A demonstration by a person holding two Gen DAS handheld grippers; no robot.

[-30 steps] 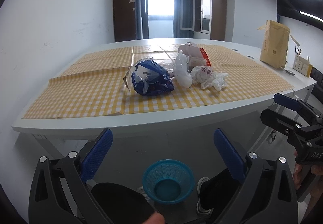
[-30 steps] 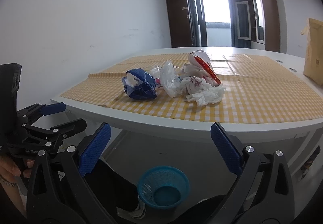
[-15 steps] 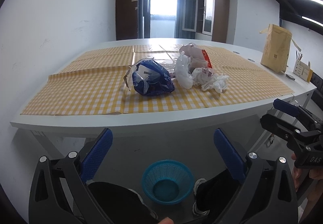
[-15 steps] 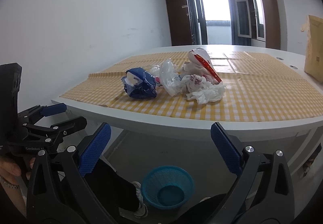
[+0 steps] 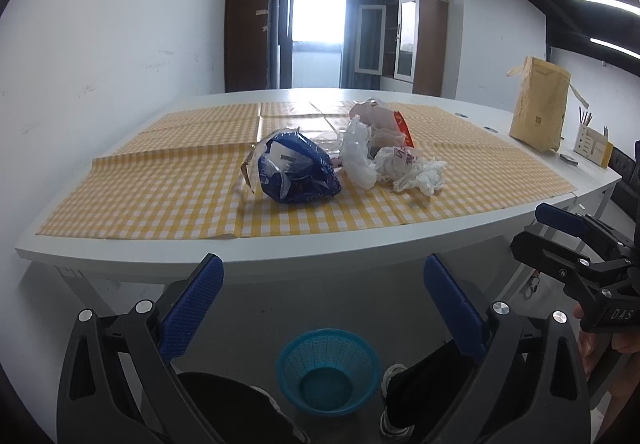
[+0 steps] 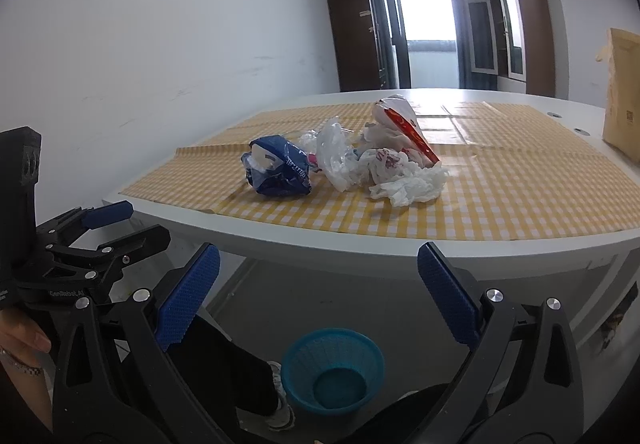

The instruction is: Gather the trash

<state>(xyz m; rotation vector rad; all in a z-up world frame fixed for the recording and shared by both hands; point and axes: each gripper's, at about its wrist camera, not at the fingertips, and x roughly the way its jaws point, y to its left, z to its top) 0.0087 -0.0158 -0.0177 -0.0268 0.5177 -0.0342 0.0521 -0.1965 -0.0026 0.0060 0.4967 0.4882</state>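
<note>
Both grippers hung below the table edge, fingers spread wide and empty: left gripper (image 5: 324, 294), right gripper (image 6: 318, 284). Trash sat mid-table on the yellow checked tablecloth (image 5: 160, 188): crumpled blue plastic bag (image 5: 296, 174), white plastic bags (image 5: 360, 156) touching it, crumpled white tissue (image 5: 424, 176), red-and-white wrapper (image 6: 404, 124) behind. Round blue mesh basket (image 5: 328, 370) stood on the floor under the table. Risk: bags overlapped, so a pinch could drag a neighbour along; thin plastic could slip and miss the small basket.

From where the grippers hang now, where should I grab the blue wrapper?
Probably pinch the blue wrapper at its raised, crumpled top with the open left gripper, coming from the near table edge; other trash crowds its right side.
</note>
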